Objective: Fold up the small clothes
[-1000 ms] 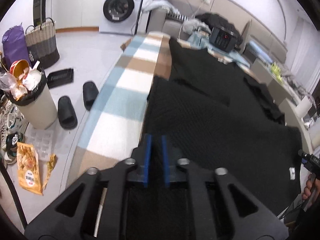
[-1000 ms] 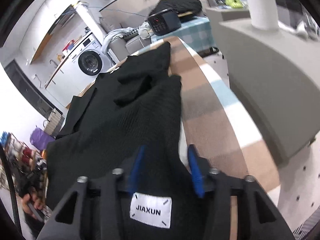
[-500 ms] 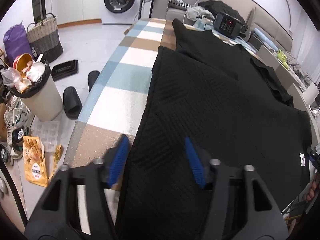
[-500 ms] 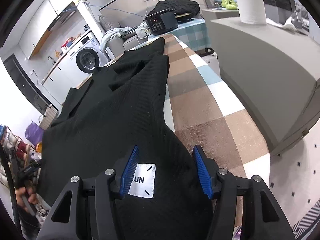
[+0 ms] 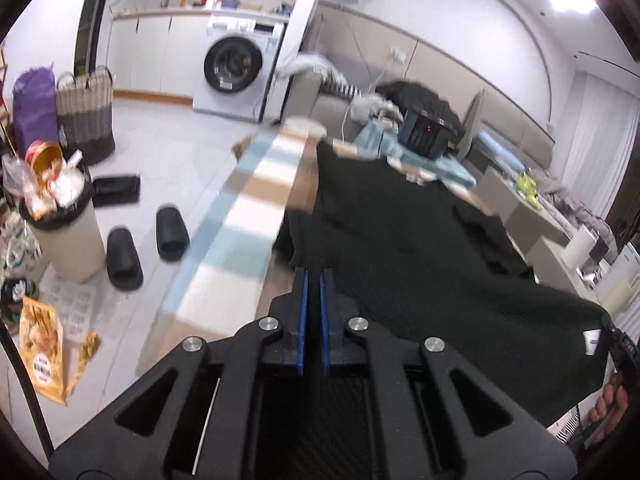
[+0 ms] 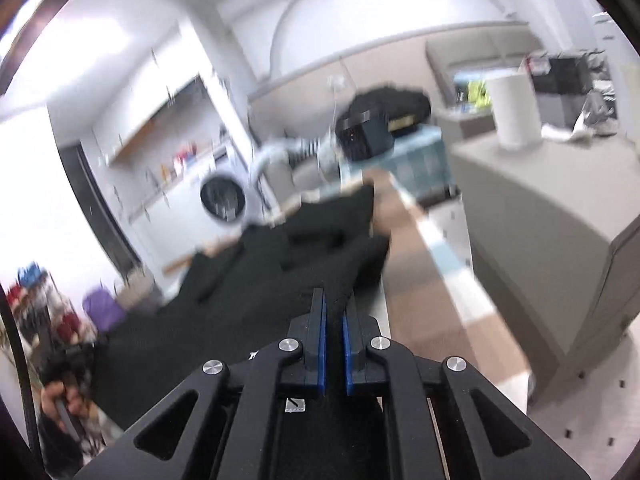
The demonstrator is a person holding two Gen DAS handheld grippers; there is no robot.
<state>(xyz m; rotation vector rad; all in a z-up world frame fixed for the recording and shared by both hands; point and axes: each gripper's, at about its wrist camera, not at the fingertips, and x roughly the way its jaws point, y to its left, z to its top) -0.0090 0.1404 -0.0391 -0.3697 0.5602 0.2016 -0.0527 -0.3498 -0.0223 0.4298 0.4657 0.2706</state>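
Black knit garment (image 5: 420, 248) lies spread along the checked surface (image 5: 256, 200), its near hem raised off it; left hand-held gripper (image 5: 314, 304) and right hand-held gripper (image 6: 334, 332) are each pinched tight on a near corner, probably to carry the hem forward for a fold; white label (image 5: 591, 342) by the right corner is too blurred to read.

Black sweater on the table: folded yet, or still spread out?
Still spread, not folded. The black sweater lies open along the checked table, its near hem clamped by the shut left gripper and right gripper.
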